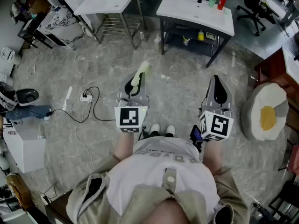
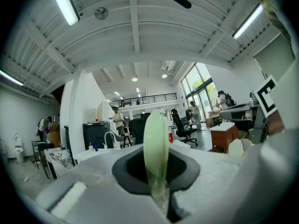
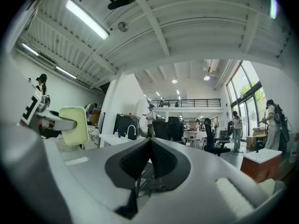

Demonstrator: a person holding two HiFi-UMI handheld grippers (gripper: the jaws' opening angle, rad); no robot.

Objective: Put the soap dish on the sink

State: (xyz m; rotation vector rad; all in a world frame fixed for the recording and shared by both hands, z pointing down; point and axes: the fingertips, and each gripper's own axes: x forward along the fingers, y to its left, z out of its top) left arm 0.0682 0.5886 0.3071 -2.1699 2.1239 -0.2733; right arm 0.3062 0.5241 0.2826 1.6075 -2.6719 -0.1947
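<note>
Soap dish [image 2: 155,143], light, stiff and probably slick, stands edgewise, clenched by its rim in the jaws of my left gripper [image 1: 134,88], well short of the sink [image 1: 187,8]. My right gripper [image 1: 217,91] has its jaws closed on nothing.

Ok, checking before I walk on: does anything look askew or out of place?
The soap dish stands on edge in the left gripper, not flat. A power strip lies loose on the floor to the left, a possible trip risk. Nothing looks spilled.
</note>
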